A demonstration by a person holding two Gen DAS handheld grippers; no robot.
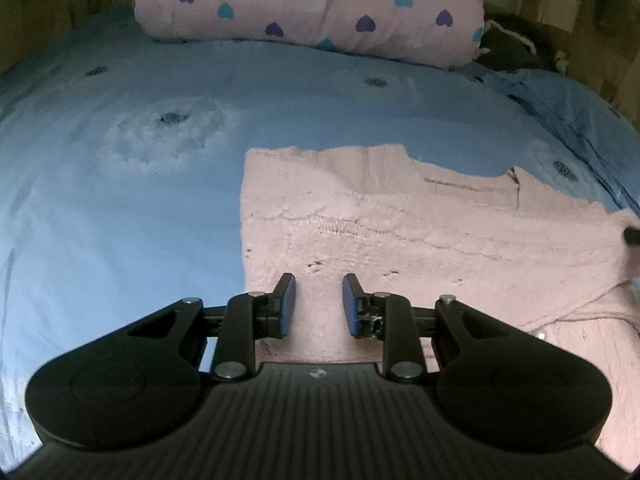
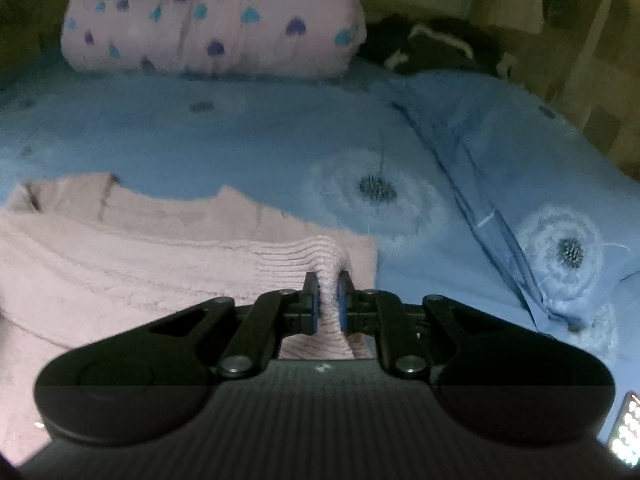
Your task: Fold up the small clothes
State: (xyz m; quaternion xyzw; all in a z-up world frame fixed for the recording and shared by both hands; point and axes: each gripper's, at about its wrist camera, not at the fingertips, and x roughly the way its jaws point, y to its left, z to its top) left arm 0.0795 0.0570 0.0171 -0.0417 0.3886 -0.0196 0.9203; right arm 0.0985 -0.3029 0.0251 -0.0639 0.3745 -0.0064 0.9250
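The right gripper (image 2: 328, 286) was clamped on a ribbed fold of the pink knit sweater (image 2: 160, 256). The left gripper (image 1: 319, 288) stood partly open above the sweater, gripping nothing.

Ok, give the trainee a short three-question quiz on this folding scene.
1. True or false: the right gripper is shut on the pink sweater.
2. The left gripper is: A) clamped on the sweater, B) open above it, C) holding a pillow.
3. Fill in: the heart-print bundle lies at the ___ end of the blue bedspread.

Key: 1 true; 2 B; 3 far.
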